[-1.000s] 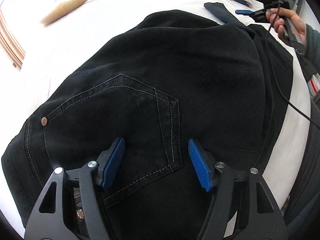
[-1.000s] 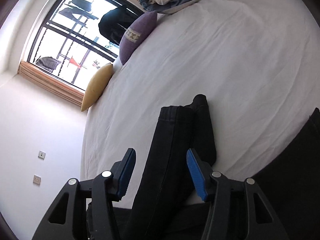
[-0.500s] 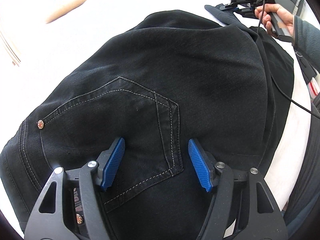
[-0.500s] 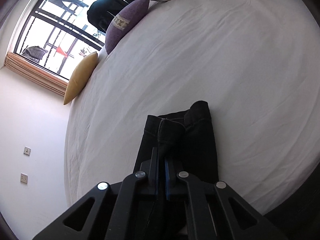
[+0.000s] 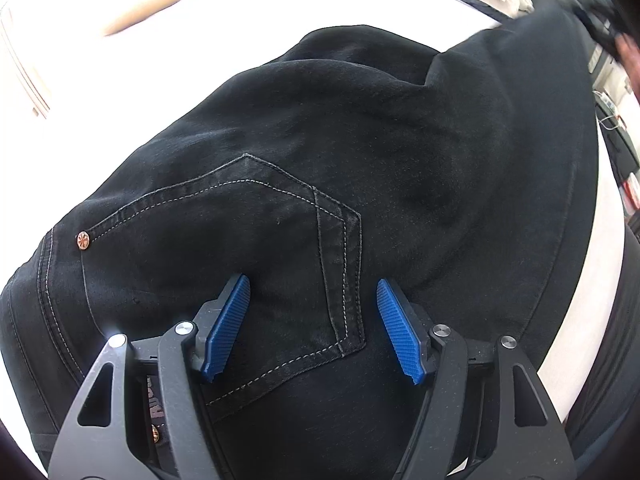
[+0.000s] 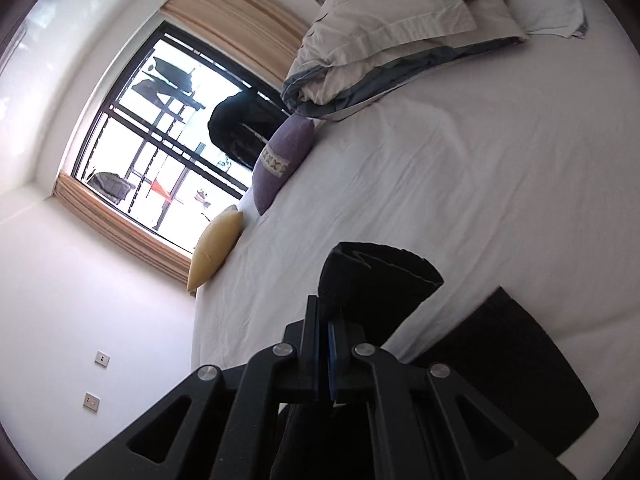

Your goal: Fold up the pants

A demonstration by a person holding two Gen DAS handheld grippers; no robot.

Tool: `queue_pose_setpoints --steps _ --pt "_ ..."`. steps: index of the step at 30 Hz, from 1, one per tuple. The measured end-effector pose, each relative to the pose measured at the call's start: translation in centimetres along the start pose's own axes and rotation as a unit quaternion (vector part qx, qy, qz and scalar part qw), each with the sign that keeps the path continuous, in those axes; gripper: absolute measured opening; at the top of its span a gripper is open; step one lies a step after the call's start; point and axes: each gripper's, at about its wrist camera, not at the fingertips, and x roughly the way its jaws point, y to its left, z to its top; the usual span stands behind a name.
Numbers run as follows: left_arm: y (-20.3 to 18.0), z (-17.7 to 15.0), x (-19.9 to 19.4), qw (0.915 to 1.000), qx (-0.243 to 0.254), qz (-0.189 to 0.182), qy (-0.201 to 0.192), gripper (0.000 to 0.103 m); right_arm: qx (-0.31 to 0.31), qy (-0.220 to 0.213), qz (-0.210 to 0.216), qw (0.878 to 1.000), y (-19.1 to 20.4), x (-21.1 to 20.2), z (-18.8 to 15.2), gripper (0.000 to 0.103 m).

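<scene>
Black pants (image 5: 360,168) lie on the white bed (image 5: 120,80), seat end up, with a stitched back pocket (image 5: 240,248) showing. My left gripper (image 5: 314,288) is open, its blue pads resting on the pants on either side of the pocket's corner. My right gripper (image 6: 325,312) is shut on the leg ends (image 6: 376,276) and holds them lifted off the bed. In the left wrist view the lifted leg (image 5: 532,48) rises at the upper right, where the right gripper (image 5: 600,28) shows as a blur.
A folded duvet (image 6: 400,28) and a white towel (image 6: 556,4) lie at the far end of the bed. A purple cushion (image 6: 280,160) and a yellow cushion (image 6: 216,248) lean by the window. The white sheet (image 6: 480,160) stretches between.
My right gripper closed on the leg ends and lifted them off the bed, swinging up. The left gripper stayed open on the pocket area.
</scene>
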Motion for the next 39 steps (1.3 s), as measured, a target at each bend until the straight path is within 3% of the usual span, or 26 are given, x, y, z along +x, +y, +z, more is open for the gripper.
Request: queue_pose_setpoints --steps 4,8,14,20,23,25,28,30,32,33,39 --pt "-0.1 0.6 0.0 1.0000 -0.001 0.006 0.005 0.066 0.097 0.008 -0.053 0.994 -9.1 -1.5 -4.7 0.004" --pt "-0.3 1.1 0.2 0.9999 -0.001 0.011 0.013 0.066 0.137 0.018 -0.071 0.988 -13.1 -0.8 -7.1 0.004" --pt "-1.2 1.9 0.7 0.9996 -0.009 0.022 0.017 0.067 0.104 0.017 -0.053 0.993 -10.5 0.1 -4.9 0.004" --pt "-1.5 2.0 1.2 0.9994 -0.013 0.027 0.019 0.067 0.013 -0.003 0.025 1.000 -1.3 -0.7 0.5 0.004" --pt "-1.6 2.1 1.3 0.9993 -0.017 0.027 0.018 0.068 -0.026 -0.018 0.052 0.998 1.4 -2.1 1.2 0.004" --pt "-1.6 2.2 1.3 0.9993 -0.018 0.028 0.017 0.068 -0.026 -0.026 0.037 0.999 -0.1 -2.8 0.2 0.004" --pt "-1.8 2.0 1.2 0.9993 -0.015 0.030 0.015 0.068 0.059 -0.014 -0.019 0.998 -7.8 -2.6 -3.1 0.004" --pt "-1.9 2.0 1.3 0.9994 -0.012 0.030 0.016 0.068 0.120 0.012 -0.060 0.991 -13.1 -1.9 -5.8 0.004" --pt "-2.0 1.9 1.2 0.9994 -0.010 0.029 0.017 0.068 0.161 0.023 -0.058 0.985 -16.3 -1.5 -8.0 0.004" --pt "-2.0 1.9 1.3 0.9994 -0.010 0.030 0.018 0.068 0.167 0.014 -0.048 0.985 -16.7 -1.7 -8.4 0.001" --pt "-2.6 2.2 1.3 0.9991 -0.013 0.035 0.019 0.069 0.110 0.028 -0.081 0.990 -14.1 -1.0 -6.5 0.005"
